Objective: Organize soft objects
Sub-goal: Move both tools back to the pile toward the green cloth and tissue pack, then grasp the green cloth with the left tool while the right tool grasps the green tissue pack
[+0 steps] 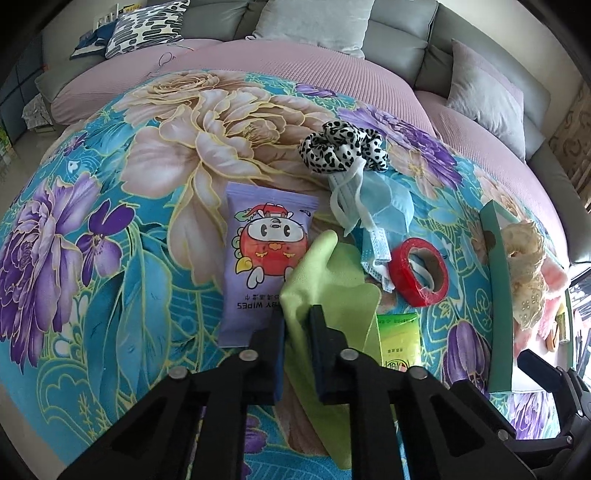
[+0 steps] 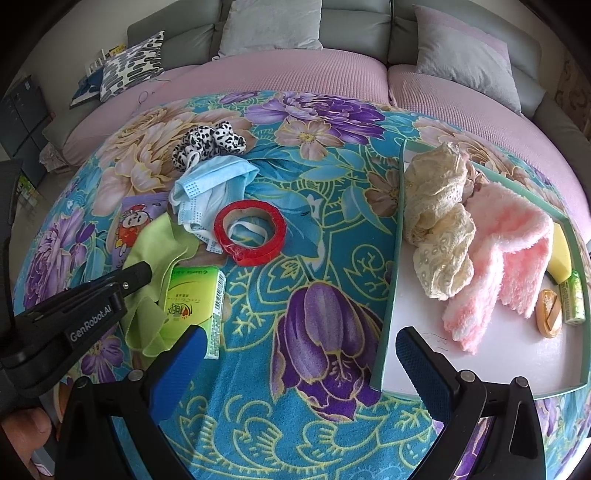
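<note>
A lime green cloth (image 1: 332,280) lies crumpled on the floral blanket, between a purple wipes pack (image 1: 266,258) and a green tissue pack (image 1: 400,339). My left gripper (image 1: 298,326) is shut on the near fold of this cloth; the right wrist view shows its black tip (image 2: 142,275) pressed into the cloth (image 2: 147,243). My right gripper (image 2: 301,347) hangs open over bare blanket, its blue pads wide apart with nothing between them. A blue face mask (image 2: 210,181) and a leopard-print scrunchie (image 2: 207,142) lie farther back.
A red tape roll (image 2: 255,256) sits beside the mask. At the right stands a teal-rimmed tray (image 2: 395,258) holding cream lace fabric (image 2: 439,221), a pink fluffy piece (image 2: 506,258), a yellow sponge (image 2: 561,251) and small items. Sofa cushions (image 2: 273,26) line the back.
</note>
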A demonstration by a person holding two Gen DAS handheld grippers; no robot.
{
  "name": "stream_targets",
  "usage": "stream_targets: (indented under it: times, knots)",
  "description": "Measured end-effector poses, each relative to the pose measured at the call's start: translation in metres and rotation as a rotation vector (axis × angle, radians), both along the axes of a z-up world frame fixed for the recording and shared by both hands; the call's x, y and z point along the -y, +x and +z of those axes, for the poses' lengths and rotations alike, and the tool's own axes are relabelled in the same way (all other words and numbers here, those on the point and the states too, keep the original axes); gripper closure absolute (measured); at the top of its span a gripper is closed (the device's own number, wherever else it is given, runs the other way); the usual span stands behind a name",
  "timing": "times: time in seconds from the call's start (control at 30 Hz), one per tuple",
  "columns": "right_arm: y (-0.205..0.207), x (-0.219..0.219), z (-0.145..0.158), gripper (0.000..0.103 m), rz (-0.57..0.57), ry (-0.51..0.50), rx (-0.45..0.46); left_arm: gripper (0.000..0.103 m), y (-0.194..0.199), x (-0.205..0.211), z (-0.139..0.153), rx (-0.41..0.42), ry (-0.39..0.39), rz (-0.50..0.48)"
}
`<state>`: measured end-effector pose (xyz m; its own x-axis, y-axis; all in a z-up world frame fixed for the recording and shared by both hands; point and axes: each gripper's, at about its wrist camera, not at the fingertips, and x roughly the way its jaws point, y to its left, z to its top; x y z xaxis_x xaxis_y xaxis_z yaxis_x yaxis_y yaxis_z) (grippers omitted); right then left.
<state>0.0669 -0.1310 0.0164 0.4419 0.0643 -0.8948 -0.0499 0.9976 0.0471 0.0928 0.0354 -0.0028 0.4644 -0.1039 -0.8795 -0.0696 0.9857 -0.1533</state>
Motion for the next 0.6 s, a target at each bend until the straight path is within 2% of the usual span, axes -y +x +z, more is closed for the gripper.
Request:
stream_targets:
  times: [0.3, 0.6]
  knots:
    - [-0.001, -0.007, -0.002, 0.000, 0.027, 0.001, 0.002, 0.097, -0.001, -0.002, 0.007, 0.022, -0.014, -0.004]
    - [0.000, -0.018, -0.005, 0.000, 0.058, -0.002, 0.000, 0.097, -0.005, -0.016, 0.020, 0.061, -0.009, 0.034]
